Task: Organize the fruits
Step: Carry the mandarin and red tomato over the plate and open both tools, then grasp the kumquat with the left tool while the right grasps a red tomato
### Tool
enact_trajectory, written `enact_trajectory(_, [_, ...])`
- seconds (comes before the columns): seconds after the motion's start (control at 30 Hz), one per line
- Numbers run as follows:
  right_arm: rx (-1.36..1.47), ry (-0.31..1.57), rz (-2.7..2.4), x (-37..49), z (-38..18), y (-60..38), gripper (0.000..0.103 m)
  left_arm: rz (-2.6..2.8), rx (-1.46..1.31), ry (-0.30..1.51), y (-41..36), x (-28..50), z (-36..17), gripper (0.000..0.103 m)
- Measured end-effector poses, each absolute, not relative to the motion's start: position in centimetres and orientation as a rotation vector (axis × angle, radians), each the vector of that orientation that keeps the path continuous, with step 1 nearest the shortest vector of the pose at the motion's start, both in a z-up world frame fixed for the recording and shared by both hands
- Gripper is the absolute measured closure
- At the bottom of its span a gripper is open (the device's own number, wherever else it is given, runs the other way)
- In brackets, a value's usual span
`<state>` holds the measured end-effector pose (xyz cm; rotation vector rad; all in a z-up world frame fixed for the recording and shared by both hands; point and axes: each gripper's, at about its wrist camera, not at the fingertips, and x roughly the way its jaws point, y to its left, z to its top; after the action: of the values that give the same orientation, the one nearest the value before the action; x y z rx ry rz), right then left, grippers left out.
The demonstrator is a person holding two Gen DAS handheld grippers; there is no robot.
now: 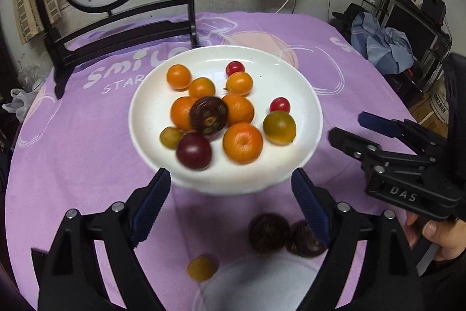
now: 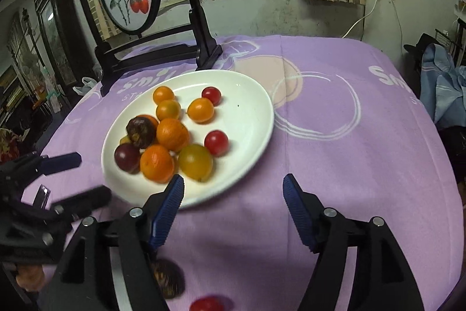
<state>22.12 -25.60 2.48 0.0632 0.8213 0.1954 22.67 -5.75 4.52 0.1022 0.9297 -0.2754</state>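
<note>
Red tomato [image 2: 207, 304] cut off at bottom edge; dark fruit [image 2: 168, 277] half hidden behind right claw [image 2: 233, 190]; both blurred.

We hold left gripper [image 1: 230, 179] low, jaws wide apart, empty; right gripper [image 2: 233, 184] alongside, jaws likewise spread, empty.

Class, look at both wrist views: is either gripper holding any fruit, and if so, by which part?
Nothing is held. The left gripper and right gripper both have their jaws open and empty.
</note>
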Motion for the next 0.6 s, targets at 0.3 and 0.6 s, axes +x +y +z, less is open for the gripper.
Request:
enact_trajectory(0.3, [0.006, 0.818, 0.185, 14.7, 2.2, -25.9, 0.03, -0.228, 0.051, 0.935, -1.7, 16.6, 3.8, 0.019])
enact_trajectory(0.6, [-0.033, 0.879, 0.21, 9.9, 0.2, -24.4, 0.03, -0.218, 0.033, 0.962, -0.2, 13.0, 2.0, 0.019])
